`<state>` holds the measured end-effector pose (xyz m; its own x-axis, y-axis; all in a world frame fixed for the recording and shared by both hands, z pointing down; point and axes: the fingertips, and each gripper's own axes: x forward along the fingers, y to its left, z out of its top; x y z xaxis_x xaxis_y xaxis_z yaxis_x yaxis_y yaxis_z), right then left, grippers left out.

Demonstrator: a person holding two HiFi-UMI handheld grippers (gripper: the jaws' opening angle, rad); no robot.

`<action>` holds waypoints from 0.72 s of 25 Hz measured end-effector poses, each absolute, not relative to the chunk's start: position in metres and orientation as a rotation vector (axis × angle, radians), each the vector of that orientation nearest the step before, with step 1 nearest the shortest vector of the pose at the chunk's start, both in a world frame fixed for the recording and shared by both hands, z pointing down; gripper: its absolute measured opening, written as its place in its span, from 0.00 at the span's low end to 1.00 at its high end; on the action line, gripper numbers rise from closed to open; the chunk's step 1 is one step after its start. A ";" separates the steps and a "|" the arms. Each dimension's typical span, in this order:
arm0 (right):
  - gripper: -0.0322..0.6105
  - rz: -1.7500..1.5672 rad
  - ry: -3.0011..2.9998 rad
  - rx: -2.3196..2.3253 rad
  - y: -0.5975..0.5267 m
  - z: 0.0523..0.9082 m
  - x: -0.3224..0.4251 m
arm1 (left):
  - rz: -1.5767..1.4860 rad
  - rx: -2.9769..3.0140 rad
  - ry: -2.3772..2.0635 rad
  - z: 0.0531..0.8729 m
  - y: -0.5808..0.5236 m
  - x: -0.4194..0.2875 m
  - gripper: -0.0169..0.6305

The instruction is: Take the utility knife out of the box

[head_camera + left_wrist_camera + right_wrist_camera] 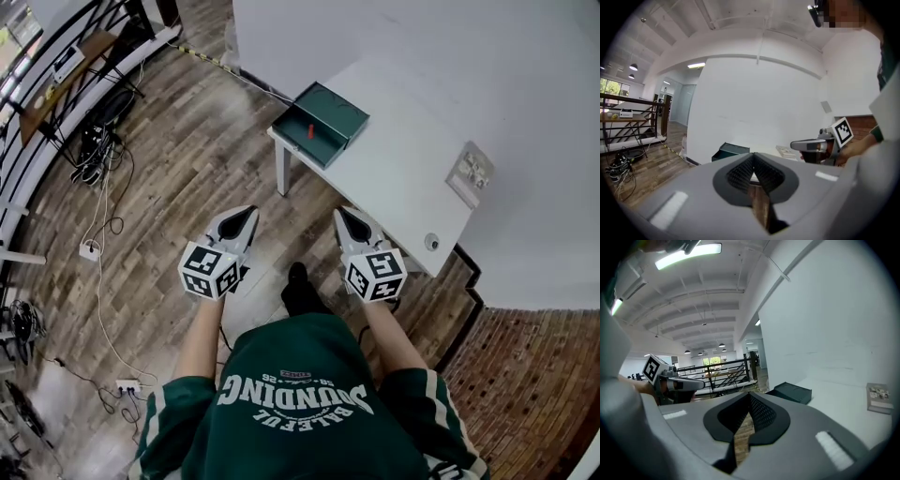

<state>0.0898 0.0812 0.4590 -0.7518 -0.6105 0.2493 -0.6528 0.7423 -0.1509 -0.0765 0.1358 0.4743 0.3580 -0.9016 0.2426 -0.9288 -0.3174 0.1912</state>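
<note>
Head camera stares steeply down; my gripper views look level ahead, all sharing the far green box [337, 114]

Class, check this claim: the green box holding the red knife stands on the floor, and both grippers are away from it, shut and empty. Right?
No: the head view shows the green box on a corner of the white table, not the floor. The rest holds: the red knife lies inside; the left gripper and right gripper are away, shut and empty.
</note>
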 end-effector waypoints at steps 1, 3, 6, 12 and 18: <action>0.05 0.351 -2.762 1.006 0.064 0.458 0.088 | 0.132 2.326 -1.624 0.473 0.120 -0.076 0.10; 0.05 0.362 -2.768 0.992 0.031 0.455 0.084 | 0.138 2.323 -1.630 0.469 0.091 -0.077 0.10; 0.05 0.367 -2.787 0.978 -0.014 0.449 0.077 | 0.147 2.317 -1.645 0.463 0.055 -0.082 0.10; 0.05 0.392 -2.785 0.967 -0.067 0.449 0.061 | 0.150 2.300 -1.665 0.458 0.009 -0.092 0.10; 0.05 0.438 -2.766 0.949 -0.095 0.469 0.051 | 0.165 2.306 -1.639 0.469 -0.030 -0.091 0.10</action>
